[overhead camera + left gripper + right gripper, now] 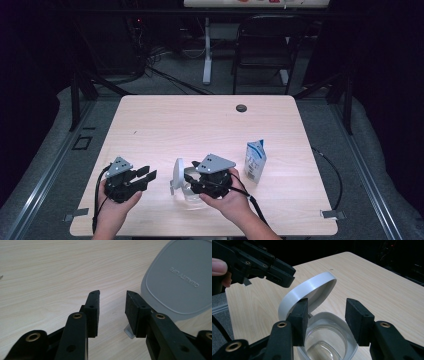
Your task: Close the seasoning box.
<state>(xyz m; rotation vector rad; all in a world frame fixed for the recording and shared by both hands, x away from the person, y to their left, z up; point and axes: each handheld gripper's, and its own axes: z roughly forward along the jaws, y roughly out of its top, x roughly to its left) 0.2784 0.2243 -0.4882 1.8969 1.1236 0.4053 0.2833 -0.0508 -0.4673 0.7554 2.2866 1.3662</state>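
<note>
While the clear plastic food container (187, 192) sits low-centre in the high view, its grey hinged lid (178, 172) stands up on edge at its left side, between the two grippers. Left gripper (145, 175) is lower left, jaws pointing right at the lid, just short of it. Right gripper (192, 181) sits directly over the container, so it is the nearer one. A white and blue milk carton (255, 159) stands upright to the right, well apart. Light wooden table (210, 125) is bare otherwise.

Left gripper view: left gripper (112, 305) has its jaws parted about halfway with nothing between them, only tabletop showing in the gap. Grey lid (180, 280) fills the upper right, outer face toward the camera, offset to the right of the jaw line. A small clear latch tab (128, 332) shows just beside the right-hand jaw; contact can't be confirmed.

Right gripper view: right gripper (327, 315) also about half open, jaws straddling the container (327, 340) rim from above. Whether the pads press the rim I can't tell. Lid (308, 293) rises behind the left-hand jaw toward upper centre, hinge at the container's far edge. Left gripper (279, 273) hangs upper left, close to the lid's top edge.

Judgement: the lid's swing axis runs along that far rim, so closing it means pushing from the left gripper's side.
</note>
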